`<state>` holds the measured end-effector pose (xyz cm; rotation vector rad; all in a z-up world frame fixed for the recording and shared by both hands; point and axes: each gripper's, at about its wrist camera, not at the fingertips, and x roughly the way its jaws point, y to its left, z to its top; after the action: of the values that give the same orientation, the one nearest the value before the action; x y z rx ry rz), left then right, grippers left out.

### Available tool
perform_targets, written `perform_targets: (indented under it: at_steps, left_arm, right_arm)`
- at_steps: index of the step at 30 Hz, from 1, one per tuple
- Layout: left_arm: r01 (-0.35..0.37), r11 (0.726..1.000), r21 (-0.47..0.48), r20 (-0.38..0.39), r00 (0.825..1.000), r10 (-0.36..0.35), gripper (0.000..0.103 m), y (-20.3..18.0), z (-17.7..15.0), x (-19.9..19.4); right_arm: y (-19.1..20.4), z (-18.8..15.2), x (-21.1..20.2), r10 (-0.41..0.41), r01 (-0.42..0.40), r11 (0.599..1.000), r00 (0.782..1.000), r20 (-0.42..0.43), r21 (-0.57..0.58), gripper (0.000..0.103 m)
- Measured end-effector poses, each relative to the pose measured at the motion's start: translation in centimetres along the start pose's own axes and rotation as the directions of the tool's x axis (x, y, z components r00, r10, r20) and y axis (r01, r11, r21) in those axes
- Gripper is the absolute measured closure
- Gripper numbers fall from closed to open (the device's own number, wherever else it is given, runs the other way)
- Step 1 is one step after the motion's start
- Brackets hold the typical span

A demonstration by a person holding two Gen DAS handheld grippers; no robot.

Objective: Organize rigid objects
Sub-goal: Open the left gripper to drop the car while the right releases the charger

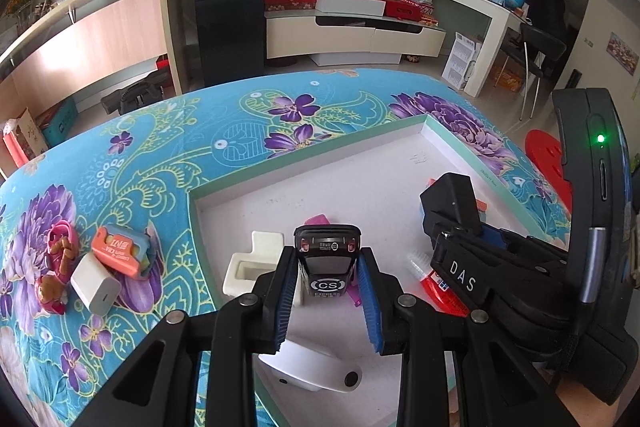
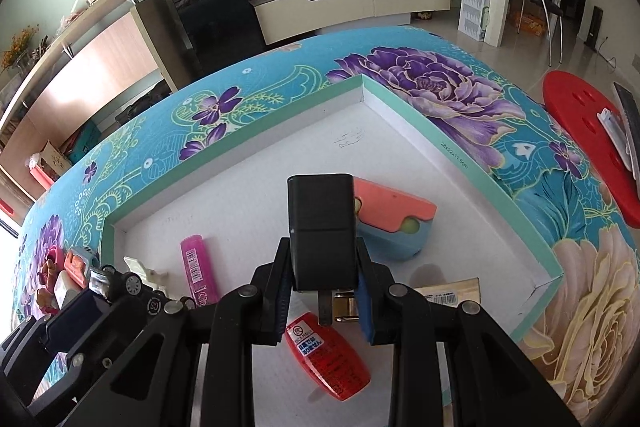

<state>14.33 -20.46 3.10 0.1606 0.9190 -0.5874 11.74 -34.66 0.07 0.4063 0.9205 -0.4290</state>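
Far half of my white box is wide open for either gripper, but the near end's crowded: pink tube, orange-and-blue case, red bottle, white block, and my two tongs sit nearly side by side.

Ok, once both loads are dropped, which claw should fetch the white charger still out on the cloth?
Left. The white charger lies on the cloth left of the box, on the left claw's side; the right claw would have to cross the left one.
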Motion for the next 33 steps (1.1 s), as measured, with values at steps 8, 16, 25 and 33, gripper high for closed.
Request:
perform_targets:
  at_steps: [8,16,25,33]
  left_arm:
    - [-0.029,0.999,-0.015,-0.015,0.999,0.029,0.057,0.3,0.1,0.2]
    - [-0.029,0.998,-0.047,-0.004,1.000,0.029,0.041,1.2,0.3,-0.8]
    - [-0.085,0.990,-0.113,0.016,0.996,0.087,0.028,3.9,0.4,-2.0]
    - [-0.182,0.961,-0.209,-0.014,0.983,0.183,0.017,8.0,-0.3,-1.9]
  right_arm:
    - [0.1,0.0,0.1,-0.003,0.003,1.000,1.000,-0.013,0.000,0.074]
    - [0.2,0.4,-1.0,-0.006,0.006,1.000,1.000,0.010,-0.004,0.072]
    - [0.8,0.6,-1.9,-0.013,0.013,1.000,0.999,0.031,-0.024,0.060]
    - [1.9,0.4,-1.2,-0.024,0.025,0.998,1.000,0.011,-0.057,0.044]
